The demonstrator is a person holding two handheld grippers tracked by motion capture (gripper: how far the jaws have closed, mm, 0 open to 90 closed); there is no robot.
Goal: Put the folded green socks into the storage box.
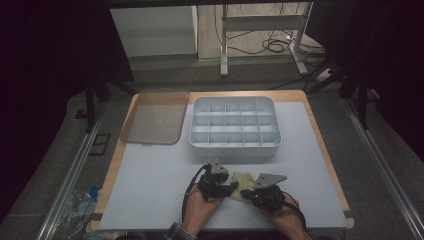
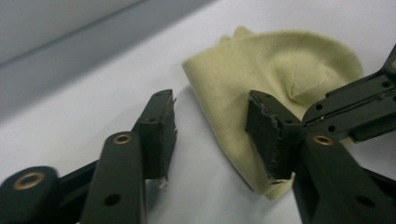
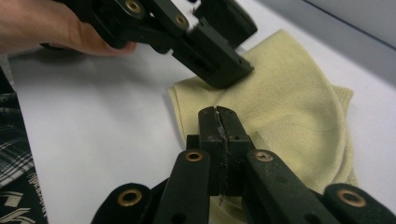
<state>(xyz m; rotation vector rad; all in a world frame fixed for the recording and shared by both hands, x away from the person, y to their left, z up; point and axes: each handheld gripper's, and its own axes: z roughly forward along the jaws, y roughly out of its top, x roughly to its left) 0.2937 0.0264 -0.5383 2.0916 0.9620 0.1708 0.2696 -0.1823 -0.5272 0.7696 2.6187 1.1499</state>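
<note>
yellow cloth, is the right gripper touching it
Touching. In the right gripper view the right gripper has its jaws shut on the yellow cloth.

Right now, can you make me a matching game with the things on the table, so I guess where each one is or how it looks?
Things:
1. yellow cloth
2. divided tray
3. clear lid
4. right gripper

Descriptions:
A. jaws closed
B. far left on the table
C. between the two grippers
D. many empty compartments

Pairs: 1-C, 2-D, 3-B, 4-A
</note>
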